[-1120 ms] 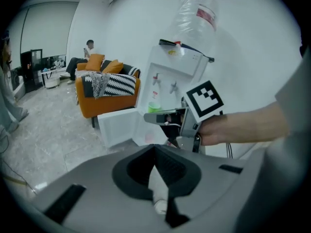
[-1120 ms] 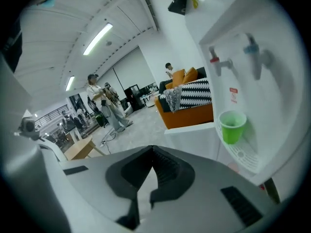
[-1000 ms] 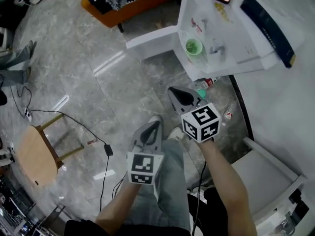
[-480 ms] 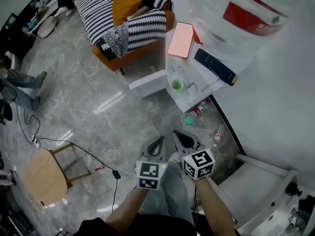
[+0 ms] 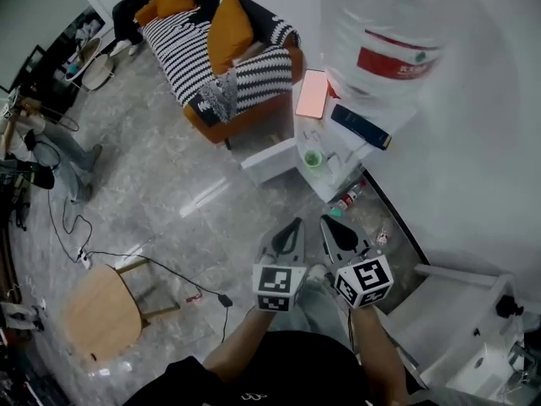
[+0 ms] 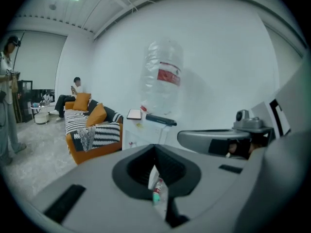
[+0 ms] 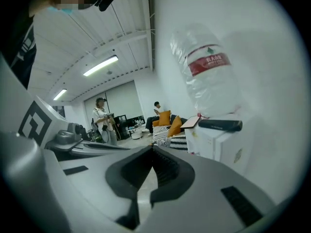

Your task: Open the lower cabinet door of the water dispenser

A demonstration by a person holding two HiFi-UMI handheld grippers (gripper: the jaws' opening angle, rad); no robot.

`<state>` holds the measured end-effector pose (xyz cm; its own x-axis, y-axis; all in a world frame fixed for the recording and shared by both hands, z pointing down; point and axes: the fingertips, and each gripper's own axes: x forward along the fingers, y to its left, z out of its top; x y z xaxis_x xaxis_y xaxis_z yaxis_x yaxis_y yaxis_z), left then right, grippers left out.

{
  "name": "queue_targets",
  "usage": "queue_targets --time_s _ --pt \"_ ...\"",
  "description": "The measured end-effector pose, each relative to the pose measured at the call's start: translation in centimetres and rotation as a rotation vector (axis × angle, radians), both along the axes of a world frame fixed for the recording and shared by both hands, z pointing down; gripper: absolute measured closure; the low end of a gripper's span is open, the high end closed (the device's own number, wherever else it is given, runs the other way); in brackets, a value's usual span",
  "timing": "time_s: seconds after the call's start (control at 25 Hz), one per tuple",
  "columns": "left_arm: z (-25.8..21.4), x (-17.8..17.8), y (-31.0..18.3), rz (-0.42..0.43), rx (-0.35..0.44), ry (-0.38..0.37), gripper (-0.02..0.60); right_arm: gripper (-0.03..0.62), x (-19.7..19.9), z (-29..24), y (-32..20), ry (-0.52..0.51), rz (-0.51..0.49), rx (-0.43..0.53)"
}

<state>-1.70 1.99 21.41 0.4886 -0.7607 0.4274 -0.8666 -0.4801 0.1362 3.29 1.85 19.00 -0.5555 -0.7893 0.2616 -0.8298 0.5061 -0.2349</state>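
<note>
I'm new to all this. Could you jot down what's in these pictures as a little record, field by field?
Setting: room with a grey stone floor
Water dispenser: white, big water bottle on top
Lower door: white panel standing out from the body, seemingly swung open
Left gripper: jaws together, nothing held, clear of the dispenser
Right gripper: jaws together, nothing held
Nearby: striped sofa, wooden stool
</note>
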Motion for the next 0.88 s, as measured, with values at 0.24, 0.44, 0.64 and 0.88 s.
queue_targets --time_s 0.24,0.44,0.64,0.88 --pt "-5.0 0.1 0.8 0.012 0.07 0.044 0.571 0.583 1.3 -5.1 1.4 0.002 0.07 0.074" --pt "-8.8 1.1 0.8 0.083 0.133 0.059 0.571 0.583 3.5 -9.2 2.3 -0.061 0.147 0.122" --pt "-12.2 1.5 -0.1 0.108 0.202 0.082 0.571 0.583 5.2 -12.0 2.2 -0.063 0.236 0.167" --pt "-15.5 2.7 -1.7 0.131 0.266 0.128 0.571 0.583 5.2 -13.8 1.3 -0.076 0.255 0.196"
